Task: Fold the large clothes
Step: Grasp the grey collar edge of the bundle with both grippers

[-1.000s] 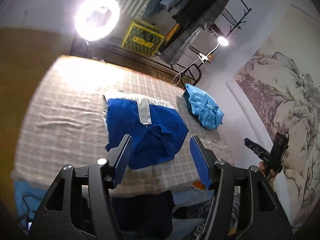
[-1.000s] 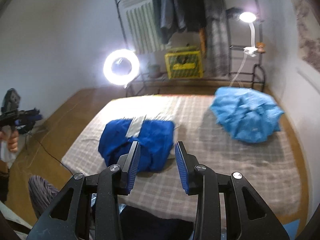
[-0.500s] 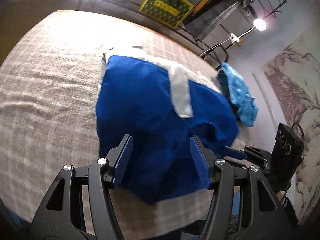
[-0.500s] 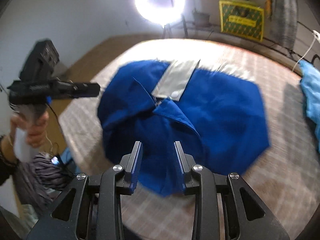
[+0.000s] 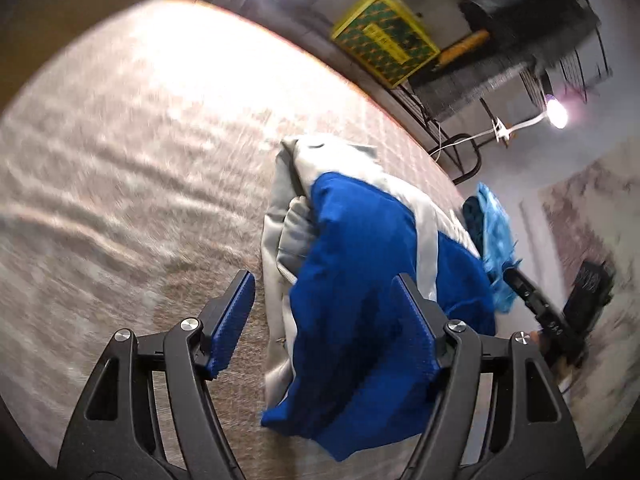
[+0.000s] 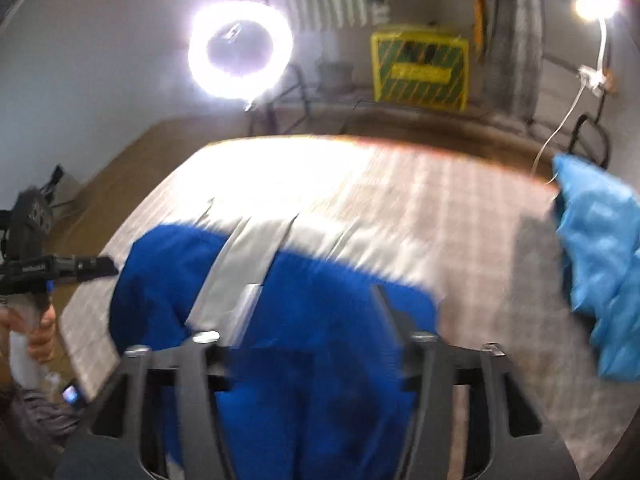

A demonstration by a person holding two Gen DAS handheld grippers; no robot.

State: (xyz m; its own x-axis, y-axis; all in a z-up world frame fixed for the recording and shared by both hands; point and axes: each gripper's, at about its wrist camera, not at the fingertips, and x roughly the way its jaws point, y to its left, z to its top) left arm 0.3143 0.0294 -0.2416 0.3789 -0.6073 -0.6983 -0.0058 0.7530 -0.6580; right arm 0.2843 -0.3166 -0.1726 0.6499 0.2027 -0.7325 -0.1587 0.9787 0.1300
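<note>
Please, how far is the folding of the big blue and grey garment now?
Done: nothing looks folded; the royal-blue garment with grey panels lies bunched on the checked beige bedcover. In hand: the left tool and right tool are opening over it, gripping nothing yet. Left: spreading, folding, then the crumpled light-blue garment.

The left black plastic tool point(image 5: 322, 320) is showing two angular open-frame arms, silver round screws at the joints, and ribbed blue pads point(image 5: 234, 320) lining its fingers. The right black tool point(image 6: 310, 320), blurred, is showing the same frame and silver screws. A hand point(image 6: 40, 330) is gripping a pale handle beside a grey sleeve point(image 6: 44, 412).
</note>
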